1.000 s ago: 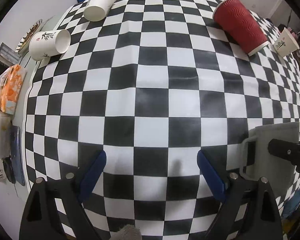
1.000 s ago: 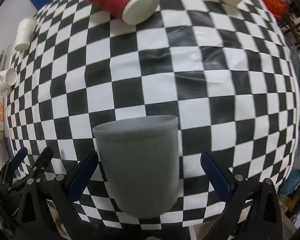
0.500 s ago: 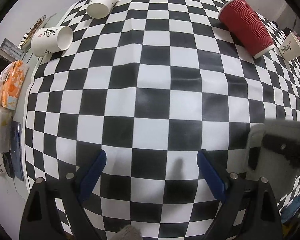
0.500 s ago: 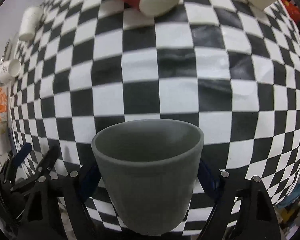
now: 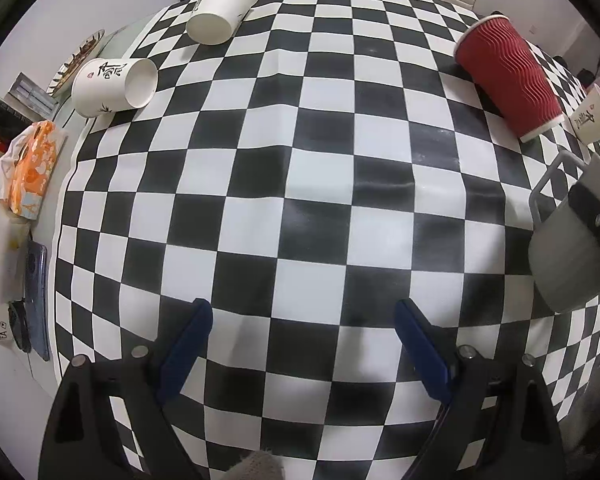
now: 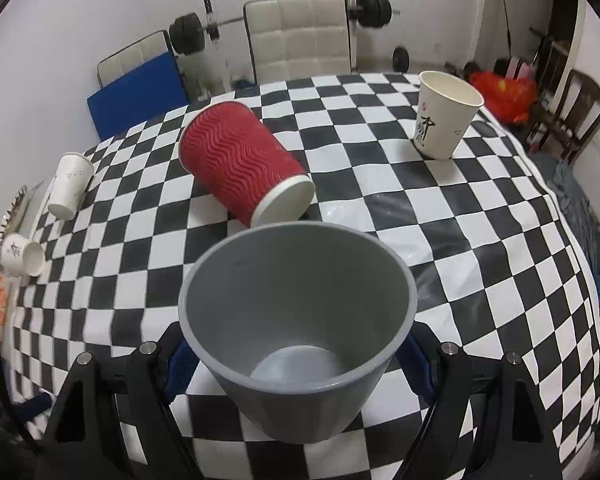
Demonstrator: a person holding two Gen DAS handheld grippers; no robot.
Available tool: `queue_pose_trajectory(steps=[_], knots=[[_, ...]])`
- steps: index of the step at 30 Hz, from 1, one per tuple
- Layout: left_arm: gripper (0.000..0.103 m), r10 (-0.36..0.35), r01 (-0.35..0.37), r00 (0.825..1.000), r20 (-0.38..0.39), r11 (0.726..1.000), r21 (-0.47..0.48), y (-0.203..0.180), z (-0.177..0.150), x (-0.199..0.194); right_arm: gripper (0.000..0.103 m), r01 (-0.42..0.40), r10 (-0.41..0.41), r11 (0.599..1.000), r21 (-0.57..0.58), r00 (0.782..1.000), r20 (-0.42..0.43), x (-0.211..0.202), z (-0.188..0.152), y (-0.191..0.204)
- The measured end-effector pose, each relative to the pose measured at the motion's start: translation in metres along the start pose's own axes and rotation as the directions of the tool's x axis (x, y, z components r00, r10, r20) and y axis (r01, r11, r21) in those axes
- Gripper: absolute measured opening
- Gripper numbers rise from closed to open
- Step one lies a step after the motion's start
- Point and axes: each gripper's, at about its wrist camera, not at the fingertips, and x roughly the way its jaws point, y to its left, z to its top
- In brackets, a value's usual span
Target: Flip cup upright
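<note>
I am gripping the grey cup (image 6: 298, 336) in the right gripper (image 6: 298, 364), its blue pads (image 6: 178, 364) pressing against the cup's two sides; the cup is riding above the checkered tablecloth (image 6: 480, 248), mouth tilted up and toward the camera so I am looking straight down to its pale bottom. From the left wrist camera the same cup (image 5: 568, 256) is showing at the right edge, lifted off the cloth, handle (image 5: 548, 188) pointing to the far side and a black finger crossing its wall. The left gripper (image 5: 302, 342) is hanging spread wide over the near part of the cloth (image 5: 300, 200), nothing between its blue pads (image 5: 188, 340).

Just beyond the grey cup a red ribbed cup (image 6: 240, 164) is lying on its side, open end facing near and right. A white printed cup (image 6: 444, 114) is standing upright at the far right. Two white paper cups are lying on their sides at the far left, one (image 6: 70, 184) farther off, one (image 6: 22, 254) by the cloth's left edge
</note>
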Motion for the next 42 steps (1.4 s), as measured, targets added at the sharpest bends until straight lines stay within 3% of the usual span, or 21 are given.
queue_pose_trajectory(steps=[7,13,20,26,31,36,42], knots=[[0.093,0.002,-0.003,1.0,0.025,0.999,0.035,-0.004,-0.013,-0.004,0.085,0.008,-0.008,0.999,-0.054,1.0,0.008,-0.017,-0.044,0.006],[0.093,0.012,-0.015,0.997,0.076,0.999,0.047,-0.005,-0.025,-0.02,0.087,0.005,-0.007,0.999,-0.041,0.998,-0.056,-0.019,-0.052,0.007],[0.093,0.019,-0.03,0.987,0.161,0.997,0.069,-0.011,-0.035,-0.057,0.088,0.018,-0.018,1.0,-0.013,0.999,-0.028,-0.063,-0.055,0.0],[0.094,-0.012,-0.005,0.972,0.235,0.997,0.073,-0.019,-0.052,-0.108,0.088,0.033,-0.033,0.999,0.033,0.999,-0.003,-0.129,-0.049,-0.024],[0.094,-0.034,0.016,0.955,0.294,0.998,0.063,-0.034,-0.07,-0.158,0.088,0.091,-0.09,0.996,0.008,0.993,-0.071,-0.182,-0.041,-0.045],[0.094,-0.049,0.036,0.94,0.338,0.998,0.046,-0.042,-0.088,-0.215,0.088,0.12,-0.124,0.992,-0.046,0.989,-0.082,-0.246,-0.032,-0.06],[0.094,-0.05,0.035,0.915,0.4,0.998,0.043,-0.048,-0.113,-0.276,0.088,0.104,-0.105,0.992,-0.069,0.994,-0.017,-0.327,-0.021,-0.07]])
